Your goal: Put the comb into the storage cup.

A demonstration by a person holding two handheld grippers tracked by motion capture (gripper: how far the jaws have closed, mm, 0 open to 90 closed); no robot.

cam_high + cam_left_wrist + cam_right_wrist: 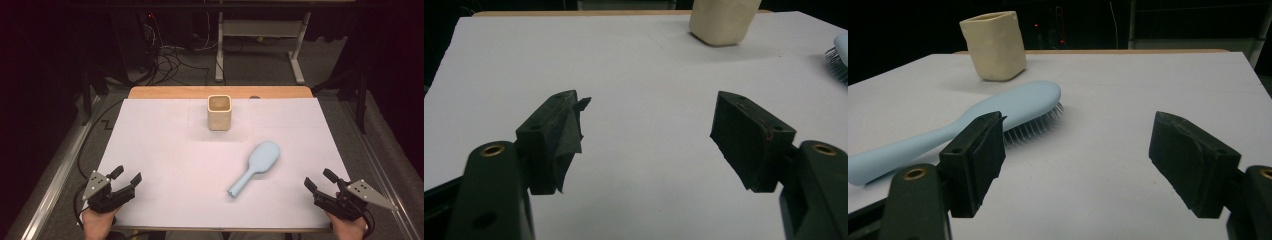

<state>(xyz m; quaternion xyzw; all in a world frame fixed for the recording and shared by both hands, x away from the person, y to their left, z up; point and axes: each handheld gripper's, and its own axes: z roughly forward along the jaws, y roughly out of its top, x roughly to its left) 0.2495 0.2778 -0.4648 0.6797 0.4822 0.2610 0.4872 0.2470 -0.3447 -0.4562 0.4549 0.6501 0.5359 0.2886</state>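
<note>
Tools (126, 181) apart; hairbrush (255, 167) diagonal, handle near-left.

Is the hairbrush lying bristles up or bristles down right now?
Bristles down. The light blue hairbrush lies flat on the white table cover with its smooth back upward; the right gripper view shows the bristles pointing down under its head.

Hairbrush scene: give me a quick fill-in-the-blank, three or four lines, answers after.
1. The blue hairbrush lies with its bristles facing ____.
2. The beige cup stands ____ on the white table cover.
3. The left gripper and right gripper both have their jaws ____.
4. The hairbrush lies nearer the ____ gripper.

Missing words: down; upright; open; right
</note>
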